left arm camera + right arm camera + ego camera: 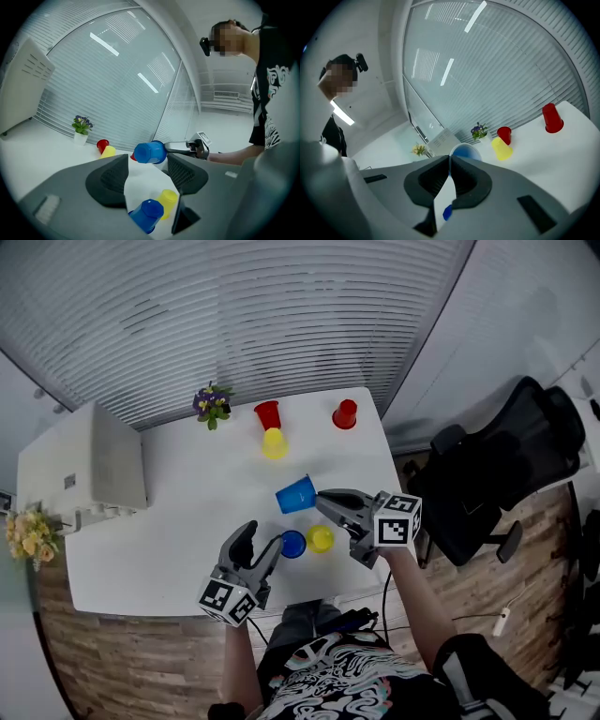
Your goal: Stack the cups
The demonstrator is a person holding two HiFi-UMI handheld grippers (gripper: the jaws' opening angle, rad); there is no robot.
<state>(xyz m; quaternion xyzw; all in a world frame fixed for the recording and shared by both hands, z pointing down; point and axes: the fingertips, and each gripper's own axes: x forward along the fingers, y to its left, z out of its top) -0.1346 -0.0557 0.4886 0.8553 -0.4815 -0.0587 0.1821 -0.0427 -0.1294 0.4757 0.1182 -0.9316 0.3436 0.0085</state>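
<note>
My right gripper [320, 499] [450, 161] is shut on the rim of a light blue cup [296, 494] [465, 151], which hangs on its side above the white table [187, 521]. Near the table's front edge stand a dark blue cup [293, 543] [146, 214] and a yellow cup [321, 538] [168, 201], upside down and side by side. My left gripper [261, 544] [147, 180] is open just left of them, with nothing between its jaws. In the left gripper view the held cup [150, 152] shows ahead.
At the back, a red cup [268, 413] stands upright with a yellow cup [274, 443] lying against it. Another red cup [345, 413] sits upside down at the back right. A flower pot [214, 404], a white box [94, 465] and an office chair [506, 465] ring the table.
</note>
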